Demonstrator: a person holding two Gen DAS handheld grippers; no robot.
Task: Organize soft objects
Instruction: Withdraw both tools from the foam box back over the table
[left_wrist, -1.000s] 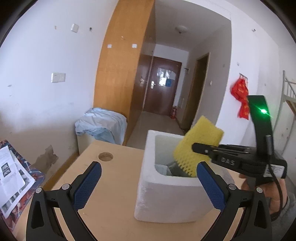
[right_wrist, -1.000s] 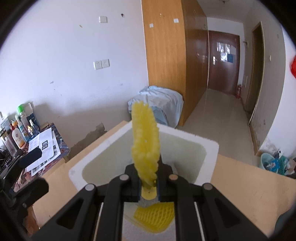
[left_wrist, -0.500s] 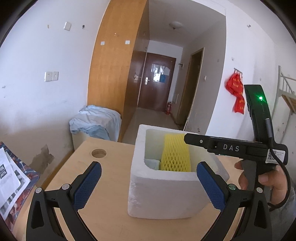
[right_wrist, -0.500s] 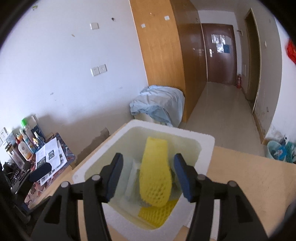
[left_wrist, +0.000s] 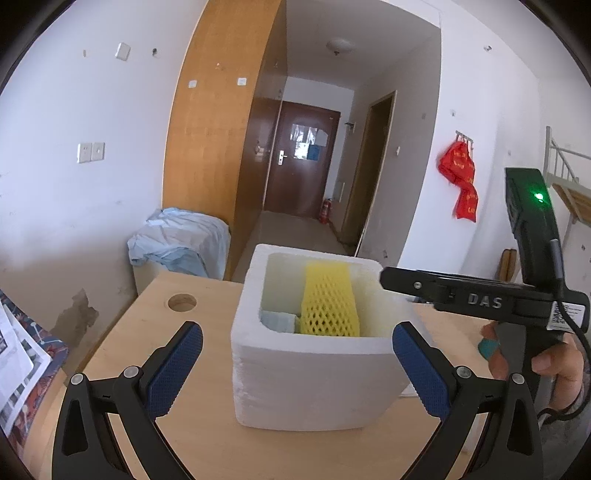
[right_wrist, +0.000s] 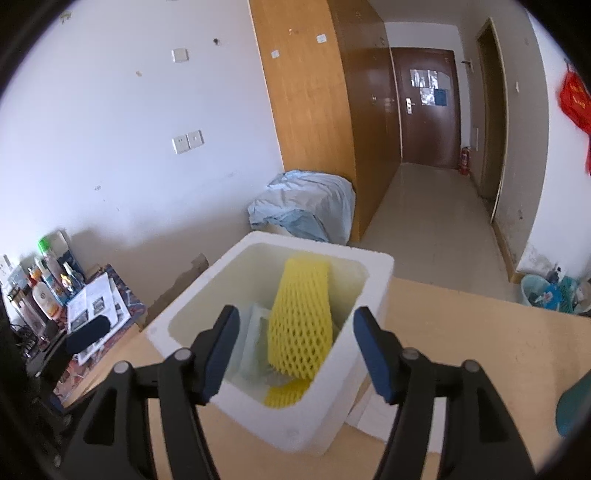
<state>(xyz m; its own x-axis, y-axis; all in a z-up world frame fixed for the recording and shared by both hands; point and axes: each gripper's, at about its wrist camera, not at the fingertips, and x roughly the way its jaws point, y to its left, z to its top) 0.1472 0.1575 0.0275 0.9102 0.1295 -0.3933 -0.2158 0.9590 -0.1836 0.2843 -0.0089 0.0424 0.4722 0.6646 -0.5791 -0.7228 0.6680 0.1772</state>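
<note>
Nearest in the left wrist view, the left gripper (left_wrist: 295, 363) is seen with its blue pads spread wide and nothing between them, held low over the table (left_wrist: 155, 325) in front of the box (left_wrist: 314, 380). In the right wrist view, the right gripper (right_wrist: 295, 350) is shown above the near rim of the box, its jaws just opened and now standing apart; no object is pressed by its pads, and the yellow net (right_wrist: 301, 317) appears beyond and between them, free of contact. The net is seen inside the white foam box, leaning upright against the far inner wall, its lower end resting among the contents. Beneath it a second yellow piece (right_wrist: 286, 393) is partly visible, and a pale, clear-looking item (right_wrist: 255, 339) lies beside it at the bottom; what this item is cannot be told. The placing of this net is therefore judged complete, the release having been made. On the bare table around the box no further soft object is shown, though a blue-green object (right_wrist: 574, 404) at the right edge is too cropped to identify. Whether more items remain outside the views cannot be told. Farther off, a covered bundle (right_wrist: 306, 210) and the corridor door (right_wrist: 428, 107) are seen.
</note>
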